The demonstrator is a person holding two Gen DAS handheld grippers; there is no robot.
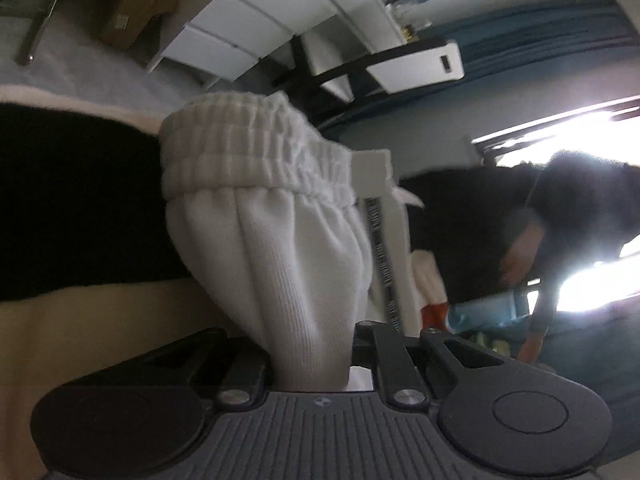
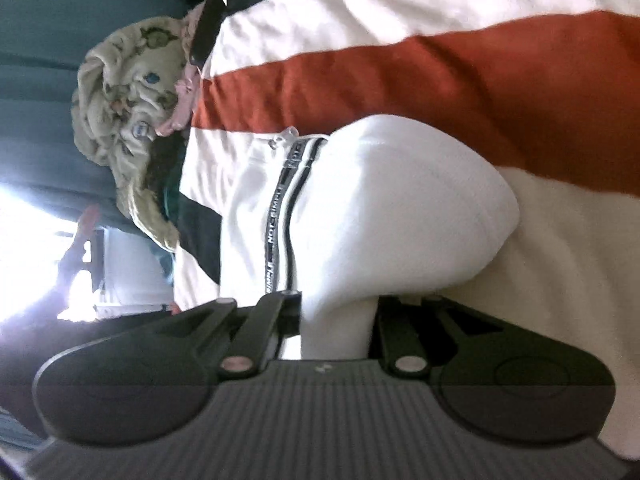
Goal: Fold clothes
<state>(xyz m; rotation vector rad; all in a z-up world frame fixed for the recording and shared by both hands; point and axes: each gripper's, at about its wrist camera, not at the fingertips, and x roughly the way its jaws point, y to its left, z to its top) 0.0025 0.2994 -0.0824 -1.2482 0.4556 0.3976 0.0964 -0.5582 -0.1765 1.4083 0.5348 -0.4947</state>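
White trousers point(image 1: 280, 240) with a gathered elastic waistband point(image 1: 248, 148) and a black-and-white side stripe point(image 1: 382, 264) hang bunched in front of the left wrist camera. My left gripper point(image 1: 312, 364) is shut on this cloth, which hides the fingertips. In the right wrist view the same white trousers point(image 2: 392, 208) bulge up from my right gripper point(image 2: 338, 328), which is shut on a fold of them. Their lettered side stripe point(image 2: 288, 208) runs away from the jaws. The trousers lie over a blanket point(image 2: 440, 80) with white, orange and black bands.
A crumpled greenish patterned cloth point(image 2: 124, 112) lies at the blanket's far edge. White drawers point(image 1: 256, 28) and a cardboard box point(image 1: 136, 4) stand behind the bed. A person in dark clothes point(image 1: 560, 220) bends by a bright window. A black band point(image 1: 80, 200) crosses the cream cover.
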